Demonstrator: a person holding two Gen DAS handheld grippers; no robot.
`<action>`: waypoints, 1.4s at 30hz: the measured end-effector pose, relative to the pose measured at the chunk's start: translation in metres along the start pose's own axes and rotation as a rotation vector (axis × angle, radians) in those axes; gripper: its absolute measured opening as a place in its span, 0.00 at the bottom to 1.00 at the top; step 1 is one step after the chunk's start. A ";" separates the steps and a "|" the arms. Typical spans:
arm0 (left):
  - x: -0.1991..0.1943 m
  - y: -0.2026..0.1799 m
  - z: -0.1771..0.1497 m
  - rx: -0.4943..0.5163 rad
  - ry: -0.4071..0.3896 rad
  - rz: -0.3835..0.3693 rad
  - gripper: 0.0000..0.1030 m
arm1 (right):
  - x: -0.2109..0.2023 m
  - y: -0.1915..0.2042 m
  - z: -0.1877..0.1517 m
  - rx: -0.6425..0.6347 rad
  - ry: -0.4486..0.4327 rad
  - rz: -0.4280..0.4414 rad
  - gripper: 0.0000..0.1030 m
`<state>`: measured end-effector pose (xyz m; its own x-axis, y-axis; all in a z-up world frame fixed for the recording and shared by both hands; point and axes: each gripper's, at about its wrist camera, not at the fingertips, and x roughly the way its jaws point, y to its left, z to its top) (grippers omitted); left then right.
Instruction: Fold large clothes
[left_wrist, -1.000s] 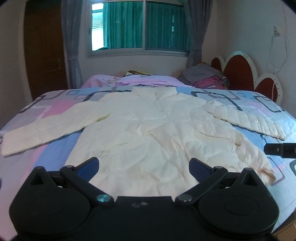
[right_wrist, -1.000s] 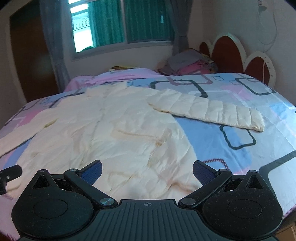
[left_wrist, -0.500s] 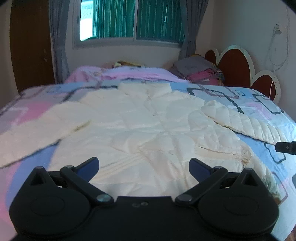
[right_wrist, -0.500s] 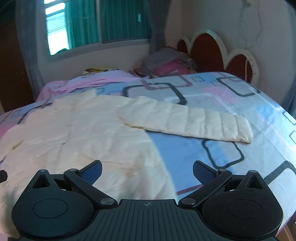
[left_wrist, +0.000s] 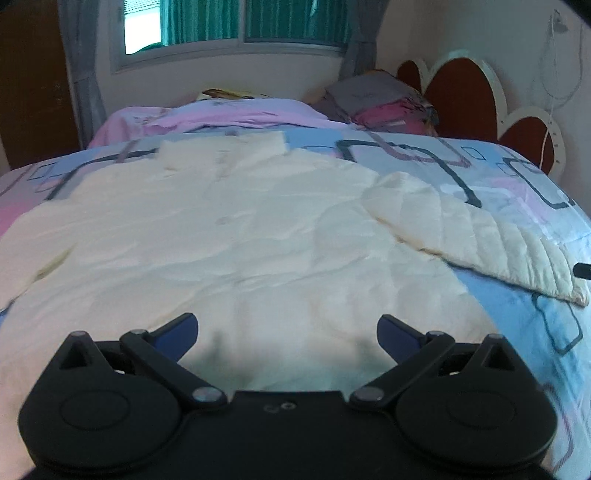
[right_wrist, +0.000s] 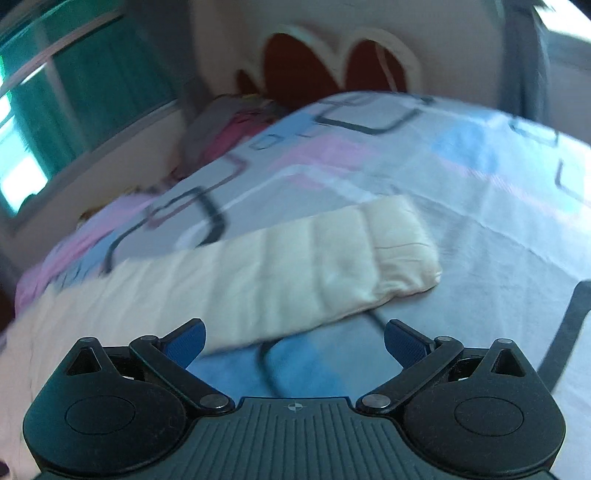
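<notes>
Two grippers in view, neither holding anything: the left gripper (left_wrist: 287, 328) has its fingers spread wide over the lower body of the jacket (left_wrist: 240, 251), casting a shadow on the cloth but, as far as the view shows, not touching it; the right gripper (right_wrist: 294, 338) likewise has its fingers wide apart, poised above bare bedsheet (right_wrist: 480, 258) just short of the sleeve (right_wrist: 314, 266). Jacket: cream, quilted, lying flat and spread front-up on the patterned sheet, hem nearest the left camera, collar (left_wrist: 221, 149) farthest. In the left view the right sleeve runs out to the side, cuff resting on the sheet well clear of the body. The other sleeve is mostly out of frame at the left edge, so its lie is unknown. The right view is motion-blurred; the cuff end (right_wrist: 402, 254) reads clearly enough, the shoulder end does not, and I would not swear to how flat the sleeve sits there. Beyond the jacket: a pink duvet (left_wrist: 207, 118), a pile of folded clothes (left_wrist: 380, 99) by the headboard (left_wrist: 461, 88), and the window (left_wrist: 229, 22). Progress, as judged: no fold shows anywhere, body open and sleeve fully extended, so the task stands at its start. Likely first step is a grasp at the cuff to bring the sleeve across the body; the other sleeve, the side folds and the final halving all remain.
</notes>
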<state>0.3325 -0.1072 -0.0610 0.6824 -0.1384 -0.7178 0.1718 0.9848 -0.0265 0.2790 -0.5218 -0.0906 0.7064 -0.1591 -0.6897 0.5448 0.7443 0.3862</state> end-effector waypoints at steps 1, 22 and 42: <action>0.003 -0.009 0.005 0.010 -0.004 -0.003 1.00 | 0.010 -0.010 0.004 0.040 0.015 0.009 0.57; 0.011 0.038 0.022 -0.075 0.010 0.084 1.00 | 0.038 0.010 0.038 -0.007 -0.061 -0.026 0.06; -0.009 0.238 0.017 -0.236 -0.096 0.074 0.87 | 0.004 0.354 -0.133 -0.663 -0.008 0.404 0.06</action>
<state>0.3791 0.1263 -0.0490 0.7533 -0.0630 -0.6546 -0.0439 0.9884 -0.1457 0.4147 -0.1727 -0.0380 0.7975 0.2045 -0.5676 -0.1383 0.9777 0.1579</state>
